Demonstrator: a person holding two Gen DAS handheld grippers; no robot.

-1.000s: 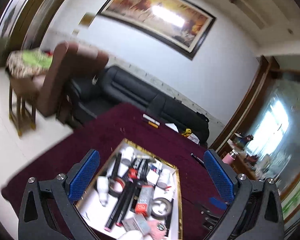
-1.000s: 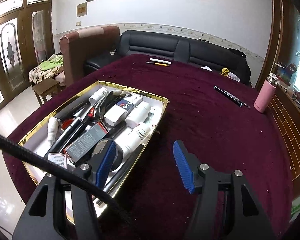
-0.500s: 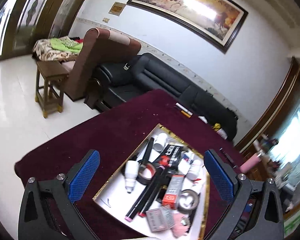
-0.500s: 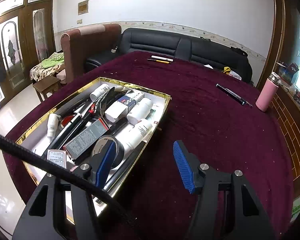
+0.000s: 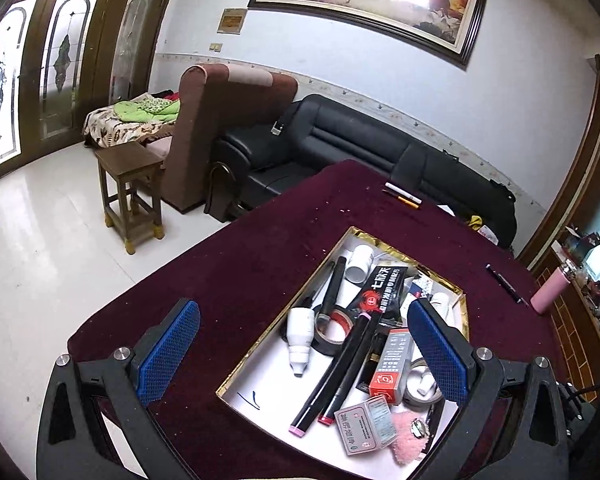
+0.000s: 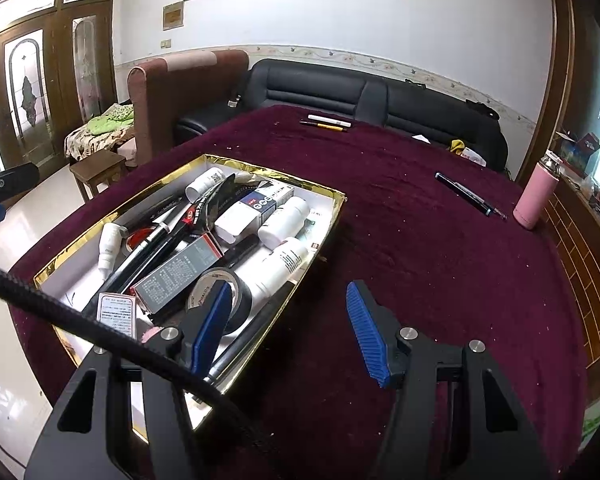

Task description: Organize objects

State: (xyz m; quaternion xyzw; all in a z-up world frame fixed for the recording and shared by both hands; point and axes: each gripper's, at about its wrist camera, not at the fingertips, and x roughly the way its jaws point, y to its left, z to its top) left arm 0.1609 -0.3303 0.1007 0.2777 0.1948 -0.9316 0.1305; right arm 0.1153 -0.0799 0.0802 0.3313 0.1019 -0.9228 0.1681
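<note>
So both grippers tilt down toward the table (image 6: 420, 240), jaws apart and gripping nothing. The left gripper (image 5: 300, 344) hangs over the gold-rimmed box (image 5: 260, 344) of bottles, tape and pens near the table's left edge. The right gripper (image 6: 288, 312) straddles that box's (image 6: 332, 216) right rim.

One gold-rimmed box (image 6: 332, 196) on the cloth. Inside: four white bottles (image 6: 286, 222), two tape rolls (image 6: 220, 286). Outside: two pens (image 6: 328, 122) at twelve o'clock, one pen (image 6: 466, 198) and one pink flask (image 6: 536, 196) at two o'clock.
</note>
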